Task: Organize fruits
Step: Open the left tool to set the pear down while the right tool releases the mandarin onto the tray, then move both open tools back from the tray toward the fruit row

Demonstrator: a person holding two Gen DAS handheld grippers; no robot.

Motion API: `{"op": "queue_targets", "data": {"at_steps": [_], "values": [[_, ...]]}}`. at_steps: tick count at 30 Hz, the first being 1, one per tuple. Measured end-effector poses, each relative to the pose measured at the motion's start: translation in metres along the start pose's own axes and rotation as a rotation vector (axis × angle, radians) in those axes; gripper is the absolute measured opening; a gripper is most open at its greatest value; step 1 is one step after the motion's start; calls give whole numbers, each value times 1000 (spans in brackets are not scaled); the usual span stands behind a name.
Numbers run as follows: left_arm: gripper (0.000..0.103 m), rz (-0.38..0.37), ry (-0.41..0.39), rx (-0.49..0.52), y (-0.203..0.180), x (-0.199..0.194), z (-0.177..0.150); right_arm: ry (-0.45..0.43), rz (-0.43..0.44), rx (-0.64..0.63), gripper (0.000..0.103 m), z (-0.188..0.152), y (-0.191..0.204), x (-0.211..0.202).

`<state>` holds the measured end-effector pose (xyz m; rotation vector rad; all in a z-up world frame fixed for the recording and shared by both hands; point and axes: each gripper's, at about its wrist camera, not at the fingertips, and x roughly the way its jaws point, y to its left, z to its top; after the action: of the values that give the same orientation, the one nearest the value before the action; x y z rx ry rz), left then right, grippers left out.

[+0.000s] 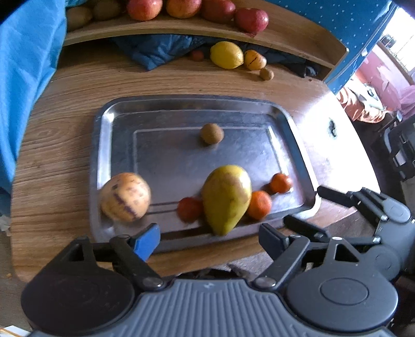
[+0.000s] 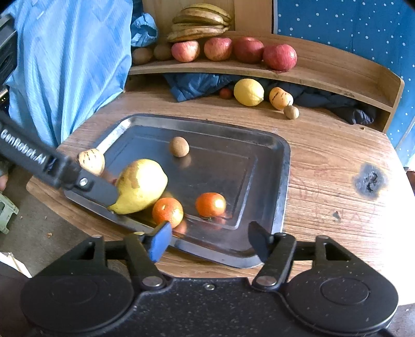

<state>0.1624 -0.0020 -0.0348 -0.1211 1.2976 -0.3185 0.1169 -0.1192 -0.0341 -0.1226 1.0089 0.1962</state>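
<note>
A metal tray (image 2: 275,166) lies on the wooden surface (image 2: 324,166). On the tray: a yellow-green pear (image 2: 141,185) at the 8 o'clock area, its narrow end toward the near rim; a mandarin (image 2: 167,211) touching the pear's lower side; a second mandarin (image 2: 210,204) just beside the first, apart from it; a kiwi (image 2: 179,146) alone near the tray centre; a striped pepino melon (image 2: 91,161) at the 9 o'clock rim.

The left wrist view shows a third small orange-red fruit (image 1: 189,209) against the pear's other side.

The left hand-held gripper (image 1: 208,239) has its jaws apart, with nothing between them; the pear lies just ahead of the fingertips. The right hand-held gripper (image 2: 209,239) also has its jaws apart and empty, above the near tray rim.

At 12 o'clock on the surface lie a lemon (image 2: 248,92), a second pepino melon (image 2: 281,98) and a small kiwi (image 2: 291,112). The shelf (image 2: 337,67) above carries apples (image 2: 279,56) and bananas (image 2: 201,22).
</note>
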Motion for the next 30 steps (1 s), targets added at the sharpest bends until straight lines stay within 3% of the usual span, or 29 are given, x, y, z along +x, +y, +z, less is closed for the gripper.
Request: {"op": "queue_targets", "data": {"at_steps": [11, 20, 30], "values": [[100, 131, 76, -15, 28, -4, -5, 48, 12, -7, 94, 8, 11, -2], [102, 198, 107, 0, 42, -3, 9, 65, 14, 5, 98, 20, 15, 9], [102, 218, 74, 40, 48, -7, 41, 28, 17, 51, 102, 47, 10, 19]]}}
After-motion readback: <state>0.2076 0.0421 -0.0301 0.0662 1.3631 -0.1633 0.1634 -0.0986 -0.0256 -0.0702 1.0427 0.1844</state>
